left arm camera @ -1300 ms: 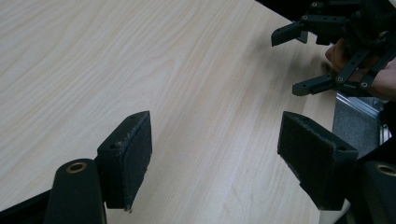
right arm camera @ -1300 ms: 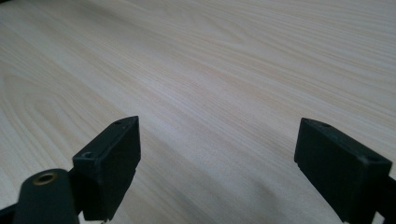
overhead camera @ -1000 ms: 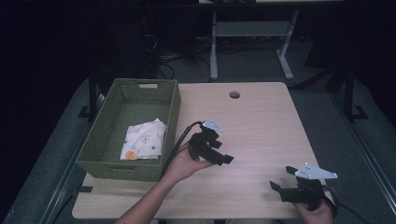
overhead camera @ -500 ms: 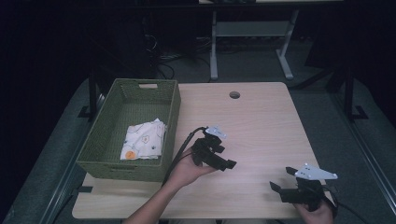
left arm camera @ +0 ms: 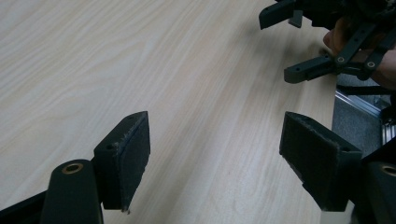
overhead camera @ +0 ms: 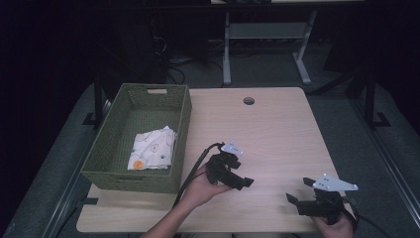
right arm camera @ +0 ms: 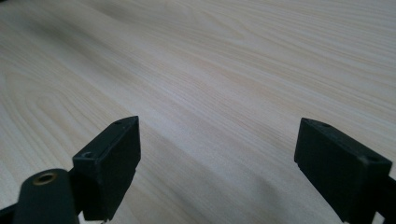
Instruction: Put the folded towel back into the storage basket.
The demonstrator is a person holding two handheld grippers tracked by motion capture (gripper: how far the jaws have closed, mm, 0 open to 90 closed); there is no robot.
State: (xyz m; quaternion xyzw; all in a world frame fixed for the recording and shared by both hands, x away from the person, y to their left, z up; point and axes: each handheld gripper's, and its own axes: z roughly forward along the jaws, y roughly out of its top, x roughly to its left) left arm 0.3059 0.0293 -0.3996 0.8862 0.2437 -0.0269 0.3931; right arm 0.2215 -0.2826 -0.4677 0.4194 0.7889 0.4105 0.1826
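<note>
Both of our tongs sit low in the high view: the left gripper (overhead camera: 246, 182) near the lower middle of the frame, the right gripper (overhead camera: 295, 191) toward the lower right corner. Since a moment ago our left gripper has drifted down and right across the frame, away from the green basket (overhead camera: 184, 119), and its jaws have just been opening a little further, with nothing between them. We judge that the folded patterned cloth (overhead camera: 152, 148), lying inside the basket at the left of the frame, is already put away, and we are pulling back. Left jaws stand spread wide over bare table (left arm camera: 140, 60), touching nothing. Right jaws are likewise spread and empty above the tabletop.
</note>
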